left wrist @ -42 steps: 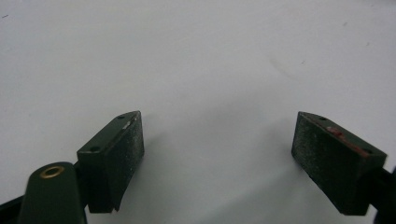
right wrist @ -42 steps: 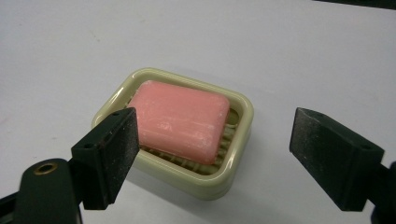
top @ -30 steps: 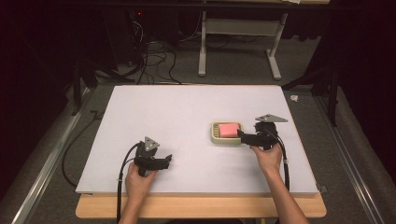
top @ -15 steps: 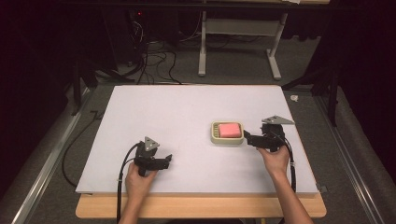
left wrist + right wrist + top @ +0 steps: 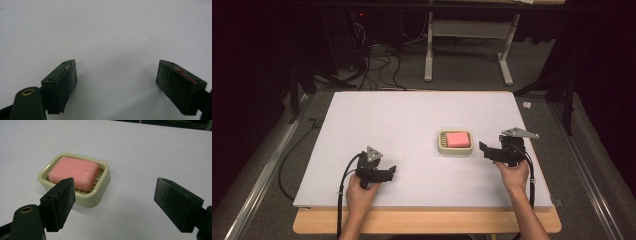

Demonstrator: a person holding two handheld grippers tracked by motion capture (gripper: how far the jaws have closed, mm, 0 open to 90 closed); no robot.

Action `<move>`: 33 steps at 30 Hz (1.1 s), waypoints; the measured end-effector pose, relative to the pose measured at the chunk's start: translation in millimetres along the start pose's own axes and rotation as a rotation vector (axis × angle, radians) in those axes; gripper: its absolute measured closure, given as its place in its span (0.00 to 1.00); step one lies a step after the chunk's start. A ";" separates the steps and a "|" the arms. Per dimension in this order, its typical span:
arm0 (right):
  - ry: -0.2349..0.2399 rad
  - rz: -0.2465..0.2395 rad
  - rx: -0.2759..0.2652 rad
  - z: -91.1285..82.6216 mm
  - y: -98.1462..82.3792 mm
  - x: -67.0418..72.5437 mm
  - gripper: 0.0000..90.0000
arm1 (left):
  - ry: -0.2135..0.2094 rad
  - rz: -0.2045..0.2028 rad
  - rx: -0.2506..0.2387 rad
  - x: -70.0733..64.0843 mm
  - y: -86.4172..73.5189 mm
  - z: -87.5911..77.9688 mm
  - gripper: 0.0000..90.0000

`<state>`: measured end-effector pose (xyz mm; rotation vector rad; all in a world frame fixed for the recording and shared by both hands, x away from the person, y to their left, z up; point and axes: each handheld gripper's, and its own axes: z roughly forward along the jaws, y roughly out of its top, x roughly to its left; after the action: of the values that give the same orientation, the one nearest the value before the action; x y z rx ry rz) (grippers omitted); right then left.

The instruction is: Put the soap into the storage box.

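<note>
Left tongs (image 5: 388,172): released, jaws wide apart over bare worktop (image 5: 412,120), near front edge, grasping nothing.
Soap dish (image 5: 455,142): right of centre on worktop, well apart from left tongs.
Pink soap bar (image 5: 458,139): lying in dish, long axis across worktop.
Right tongs (image 5: 482,149): released, empty, just right of dish, jaws pointing toward it; nearer hand.
Hidden: dish underside; soap's far face.

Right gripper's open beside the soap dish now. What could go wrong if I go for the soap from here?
1. The pink soap lies low inside the soap dish; the right gripper may catch the rim and push the dish.
2. Nothing steadies the dish: the left gripper sits open, apart from it, over the bare table.
</note>
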<state>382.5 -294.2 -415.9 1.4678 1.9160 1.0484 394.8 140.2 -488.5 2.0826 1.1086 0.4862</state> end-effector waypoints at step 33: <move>0.004 0.034 -0.013 -20.7 -25.0 -14.4 0.20 | 0.000 0.000 0.000 0.0 0.0 0.0 0.19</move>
<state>356.6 -316.6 -425.2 1.4977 1.8894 1.0778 394.8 140.2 -488.5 2.0827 1.1087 0.4864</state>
